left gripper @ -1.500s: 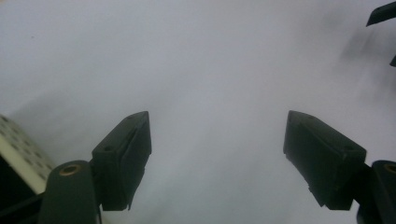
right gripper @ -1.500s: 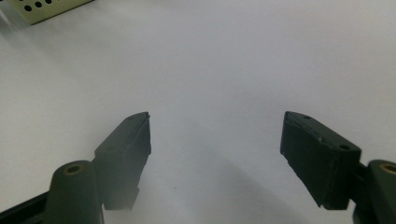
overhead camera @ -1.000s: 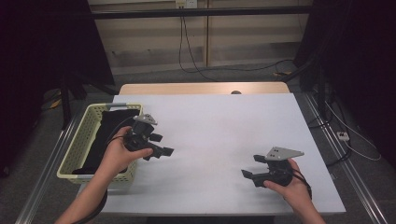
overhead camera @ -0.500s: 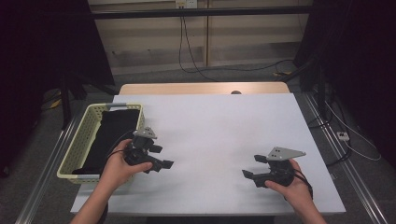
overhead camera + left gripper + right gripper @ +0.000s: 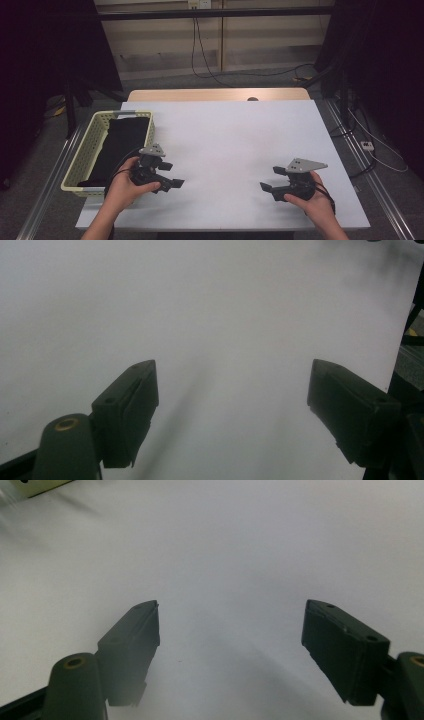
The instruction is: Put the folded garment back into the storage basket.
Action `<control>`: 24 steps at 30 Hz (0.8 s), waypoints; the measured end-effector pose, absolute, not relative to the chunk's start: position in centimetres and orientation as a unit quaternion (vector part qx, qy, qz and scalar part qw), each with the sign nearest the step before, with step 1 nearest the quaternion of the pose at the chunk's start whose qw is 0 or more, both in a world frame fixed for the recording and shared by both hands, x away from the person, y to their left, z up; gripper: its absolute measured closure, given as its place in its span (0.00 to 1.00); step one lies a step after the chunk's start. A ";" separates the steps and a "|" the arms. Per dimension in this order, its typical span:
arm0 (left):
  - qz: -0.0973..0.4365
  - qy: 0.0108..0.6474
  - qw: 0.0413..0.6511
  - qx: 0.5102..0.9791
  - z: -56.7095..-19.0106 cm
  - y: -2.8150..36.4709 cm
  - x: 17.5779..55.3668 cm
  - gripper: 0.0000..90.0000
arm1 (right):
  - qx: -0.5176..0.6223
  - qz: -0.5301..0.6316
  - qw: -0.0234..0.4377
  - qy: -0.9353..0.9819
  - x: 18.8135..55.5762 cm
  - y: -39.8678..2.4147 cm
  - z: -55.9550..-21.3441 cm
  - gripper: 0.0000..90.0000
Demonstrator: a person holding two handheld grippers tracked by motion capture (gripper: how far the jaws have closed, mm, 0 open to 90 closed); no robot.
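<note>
The left gripper point(image 5: 172, 183) sits low over the white table point(image 5: 235, 135), near its front-left corner and just right of the basket point(image 5: 80, 160). Its jaws stand wide apart with nothing between them; in the left gripper view there is bare table between the 2 black pads, so it is released and empty. It points toward the middle of the table, away from the basket, which suggests the hand is parked rather than reaching.

The right gripper point(image 5: 265, 187) rests near the front-right corner, held from behind by the right hand point(image 5: 312, 202). Its jaws are also spread and empty: the right gripper view shows plain white surface between them, with a sliver of the basket's pale rim at the top-left corner. It points left, toward the other gripper, so the 2 tools face each other across an open stretch of table.

The thing nearest the work is the black cloth point(image 5: 120, 145). It lies inside the basket, filling most of its length, folded or bunched flat and reaching about to the rim. The basket stands at the table's left edge, long side running away from the person, likely so that the left hand can reach it easily.

Neither gripper touches cloth or basket. I judge that both hands are at a rest pose, with the cloth stowed and the middle of the table free.
</note>
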State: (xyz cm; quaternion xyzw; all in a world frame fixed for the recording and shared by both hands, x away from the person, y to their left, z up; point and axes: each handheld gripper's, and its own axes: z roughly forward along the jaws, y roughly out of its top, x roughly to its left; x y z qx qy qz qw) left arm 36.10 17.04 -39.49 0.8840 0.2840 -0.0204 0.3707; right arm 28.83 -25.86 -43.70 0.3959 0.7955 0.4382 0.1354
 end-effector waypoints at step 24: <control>-0.033 0.291 0.377 0.879 -40.6 18.8 34.8 0.23 | 0.395 0.429 0.143 0.799 28.6 -26.0 -43.7 0.27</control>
